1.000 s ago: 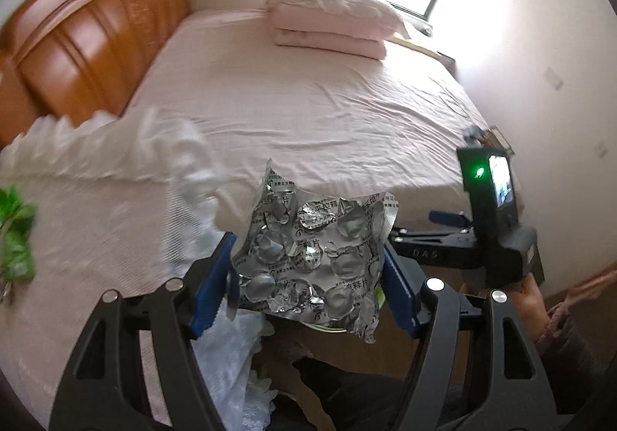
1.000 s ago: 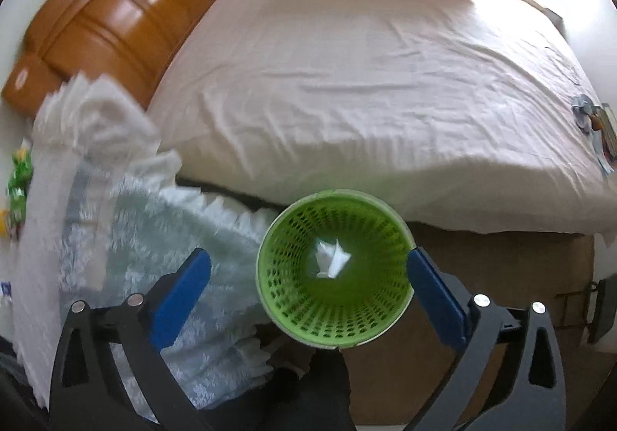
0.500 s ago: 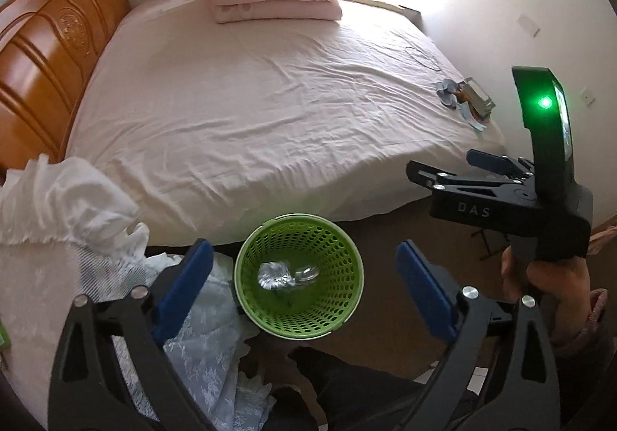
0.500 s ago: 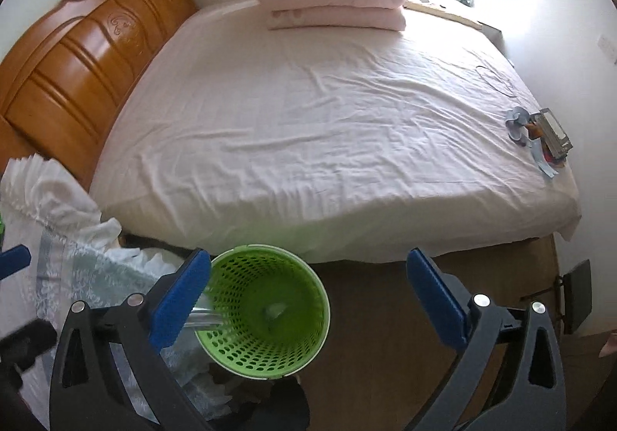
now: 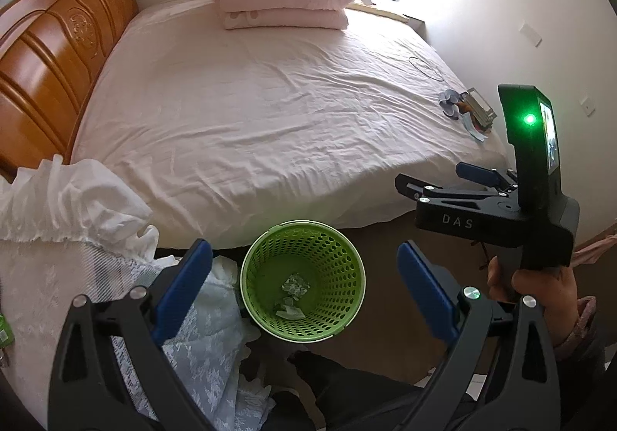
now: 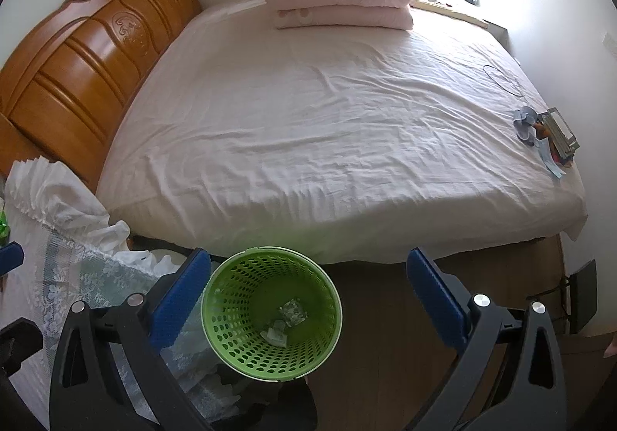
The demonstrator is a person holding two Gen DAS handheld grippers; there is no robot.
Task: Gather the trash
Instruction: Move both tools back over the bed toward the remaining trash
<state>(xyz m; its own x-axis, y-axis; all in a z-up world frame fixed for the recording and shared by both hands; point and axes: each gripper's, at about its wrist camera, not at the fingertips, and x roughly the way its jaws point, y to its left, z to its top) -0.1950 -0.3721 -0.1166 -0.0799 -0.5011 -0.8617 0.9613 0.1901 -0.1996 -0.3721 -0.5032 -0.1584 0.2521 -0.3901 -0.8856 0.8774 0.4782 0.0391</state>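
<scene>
Both grippers, left point(image 5: 304, 280) and right point(image 6: 308, 290), are held spread and empty above the bin point(image 5: 358, 276), while remaining clutter point(image 6: 547, 134) is seen far right, nearer the right.

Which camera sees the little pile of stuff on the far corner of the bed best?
The right wrist view: the pile lies in the open near the bed's corner, unblocked. The left wrist view shows it too, but nearer the right gripper's body, so it looks more crowded.
</scene>
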